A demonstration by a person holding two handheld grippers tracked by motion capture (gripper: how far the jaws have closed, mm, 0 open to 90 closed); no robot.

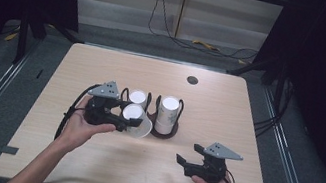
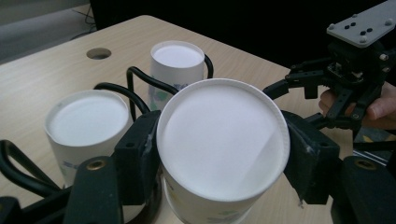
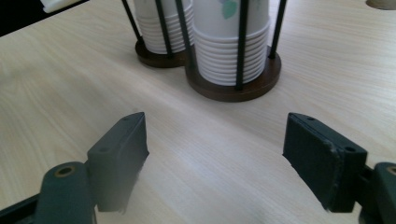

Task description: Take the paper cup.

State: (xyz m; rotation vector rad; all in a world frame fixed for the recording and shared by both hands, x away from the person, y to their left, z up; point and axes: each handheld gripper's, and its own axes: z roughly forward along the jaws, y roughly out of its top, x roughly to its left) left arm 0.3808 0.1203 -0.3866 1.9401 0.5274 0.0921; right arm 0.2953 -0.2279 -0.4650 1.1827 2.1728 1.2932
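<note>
**You have one paper cup clamped in your left gripper, tipped beside the cup rack.**

Your left gripper is closed on the paper cup, its pads pressing both sides just under the rim; the cup lies tilted, mouth toward the right, touching the near side of the left stack of cups in the black wire rack. The right stack of cups stands upright just right of it. Your right gripper rests near the table's near right edge, well apart from the rack, jaws spread wide with nothing between them.
</note>
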